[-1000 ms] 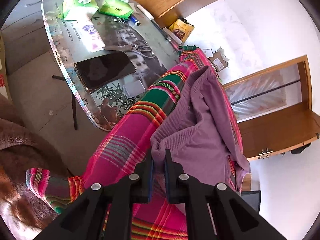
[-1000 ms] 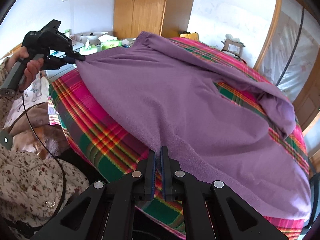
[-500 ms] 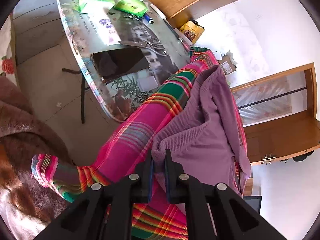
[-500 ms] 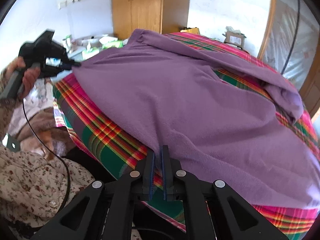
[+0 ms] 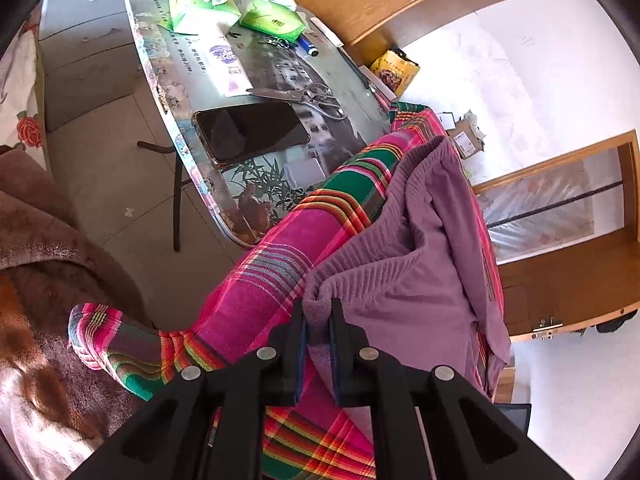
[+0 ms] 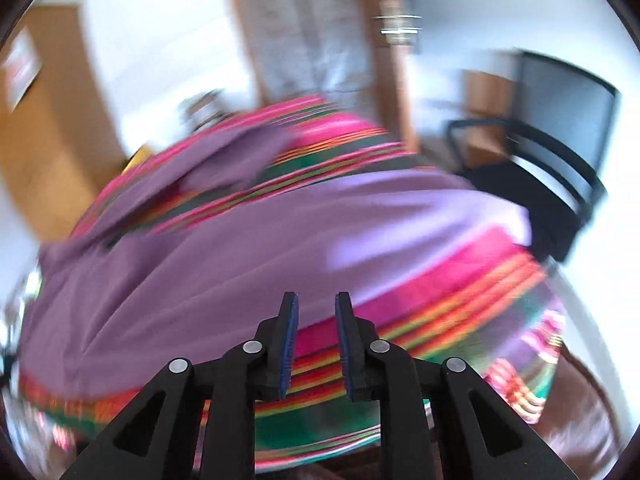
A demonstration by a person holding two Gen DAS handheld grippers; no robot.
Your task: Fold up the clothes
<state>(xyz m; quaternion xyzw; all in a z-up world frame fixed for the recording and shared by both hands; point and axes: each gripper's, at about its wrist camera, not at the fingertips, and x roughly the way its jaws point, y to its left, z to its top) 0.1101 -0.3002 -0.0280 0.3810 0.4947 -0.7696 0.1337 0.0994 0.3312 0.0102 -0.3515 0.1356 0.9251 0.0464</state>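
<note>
Swung away along the near edge and rolled since the earlier view, right hand-held gripper [image 6: 316,334], jaws just opened, nothing between them, purple garment [image 6: 248,264] let go. Hovering now over the plaid bedspread [image 6: 420,320], garment spread just ahead and to its left, long axis running across the bed. Clamped on the ribbed hem corner, left hand-held gripper [image 5: 318,322], nearer to the cloth, beside the counter [image 5: 168,92] with phone [image 5: 252,132].
</note>
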